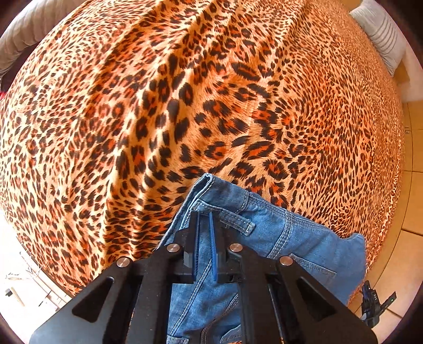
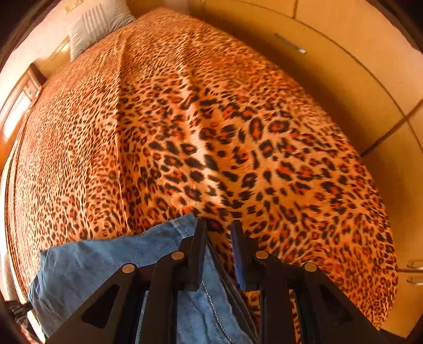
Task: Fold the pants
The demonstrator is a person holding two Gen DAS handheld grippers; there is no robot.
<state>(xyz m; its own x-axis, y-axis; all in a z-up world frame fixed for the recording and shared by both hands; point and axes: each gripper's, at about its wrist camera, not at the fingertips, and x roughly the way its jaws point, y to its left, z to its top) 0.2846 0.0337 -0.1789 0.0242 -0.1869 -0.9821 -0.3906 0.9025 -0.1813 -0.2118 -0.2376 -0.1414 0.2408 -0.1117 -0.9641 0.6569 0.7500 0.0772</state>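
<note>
Blue denim pants [image 1: 267, 238] hang above a leopard-print bed cover [image 1: 158, 105]. My left gripper [image 1: 204, 215] is shut on the waistband near a belt loop [image 1: 238, 219] and holds it up. In the right wrist view the pants [image 2: 105, 262] spread to the lower left, over the cover [image 2: 211, 132]. My right gripper [image 2: 219, 225] stands at the pants' edge with a narrow gap between its fingers; denim runs back between them lower down. I cannot tell whether it grips the cloth.
A grey-white pillow [image 1: 380, 34] [image 2: 92, 23] lies at the bed's far end. Tiled floor [image 1: 412, 211] runs along the bed's right side. Wardrobe doors [image 2: 343, 66] stand to the right. A wooden nightstand [image 2: 18, 105] is at the left.
</note>
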